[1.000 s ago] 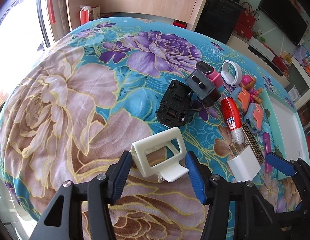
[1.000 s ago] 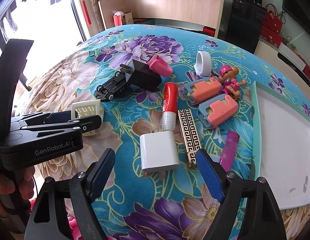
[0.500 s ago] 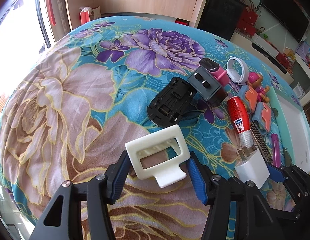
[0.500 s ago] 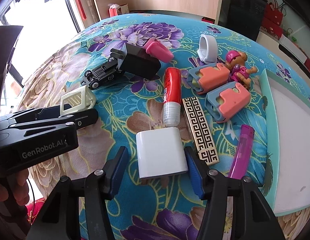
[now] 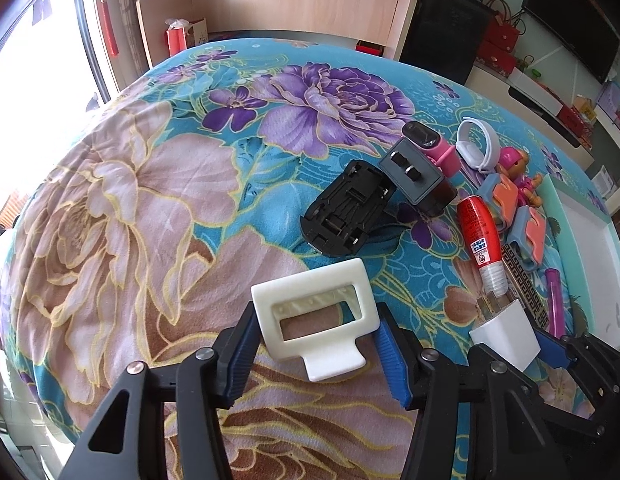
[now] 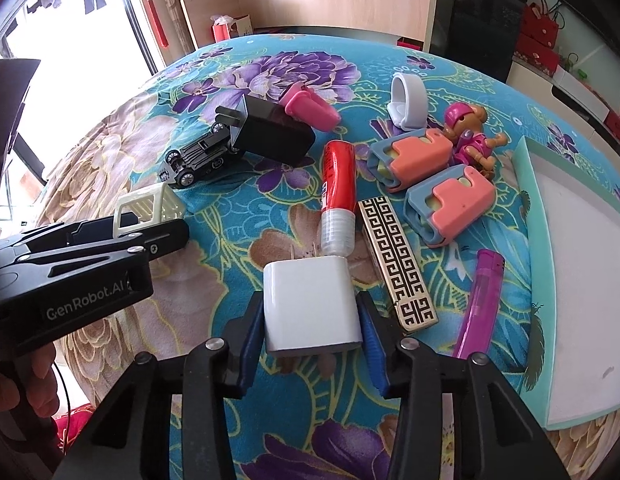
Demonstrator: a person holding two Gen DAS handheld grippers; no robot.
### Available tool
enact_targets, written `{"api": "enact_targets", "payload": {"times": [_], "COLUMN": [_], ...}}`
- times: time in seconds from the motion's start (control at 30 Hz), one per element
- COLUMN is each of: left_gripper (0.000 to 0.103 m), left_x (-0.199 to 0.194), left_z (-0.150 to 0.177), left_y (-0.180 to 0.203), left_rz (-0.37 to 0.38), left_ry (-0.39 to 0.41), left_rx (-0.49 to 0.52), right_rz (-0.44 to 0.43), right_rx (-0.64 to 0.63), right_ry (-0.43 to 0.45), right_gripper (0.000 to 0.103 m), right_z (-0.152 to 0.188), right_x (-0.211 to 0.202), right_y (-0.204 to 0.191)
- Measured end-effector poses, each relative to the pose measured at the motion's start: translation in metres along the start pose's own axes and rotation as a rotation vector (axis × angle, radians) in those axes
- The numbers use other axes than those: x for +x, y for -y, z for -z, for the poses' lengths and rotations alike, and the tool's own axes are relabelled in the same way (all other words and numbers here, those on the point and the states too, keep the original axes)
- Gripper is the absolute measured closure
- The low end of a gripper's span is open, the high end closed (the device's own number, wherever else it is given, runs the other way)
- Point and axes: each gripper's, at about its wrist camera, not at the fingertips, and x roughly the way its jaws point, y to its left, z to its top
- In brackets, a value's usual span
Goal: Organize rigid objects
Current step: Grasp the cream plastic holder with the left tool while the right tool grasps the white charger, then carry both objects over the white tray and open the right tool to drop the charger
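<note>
My left gripper is shut on a cream plastic clip; its blue pads press both sides of the frame, just above the flowered tablecloth. The right wrist view shows that clip at the left gripper's tips. My right gripper has its jaws closing on a white plug charger, and both pads touch the charger's sides. The charger also shows in the left wrist view, tilted with its prongs up.
Beyond the charger lie a red glue tube, a gold patterned lighter, a purple lighter, two orange-and-blue clips, a doll, a black toy car and a black charger. A teal-rimmed white tray sits at right.
The right jaws went from wide open around the white charger to pressing its sides. The left jaws closed onto the cream clip, which now sits higher between them.
</note>
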Motion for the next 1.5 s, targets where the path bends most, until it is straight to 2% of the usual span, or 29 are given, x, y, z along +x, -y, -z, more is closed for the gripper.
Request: {"api": "enact_targets", "payload": {"times": [0.53,0.77,0.97,1.23,1.5], "left_gripper": [0.045,0.045,0.045,0.045,0.045], "left_x": [-0.032,-0.046,-0.052,-0.038,-0.016], "left_z": [-0.012,-0.022,-0.041,-0.057,-0.061], "left_y": [0.028,0.054,0.096,0.182,0.257], "left_rz": [-0.001,0.009,0.052,0.128,0.123], "left_ry": [0.058,0.08,0.092,0.053,0.022], "left_rx": [0.052,0.1,0.171,0.302,0.413], "right_rz": [-0.097,-0.1,-0.012,0.114,0.242], "right_rx": [0.129,0.164,0.218,0.342,0.455], "right_ry": [0.075,0.159,0.243,0.307,0.323], "right_gripper": [0.059,0.059,0.059,0.059,0.059], "right_z": [0.0,-0.011,-0.028,-0.038,-0.031], "right_x": [-0.035,-0.066,-0.096,-0.118,-0.121], "right_y": [0.029,0.05,0.09,0.164,0.231]}}
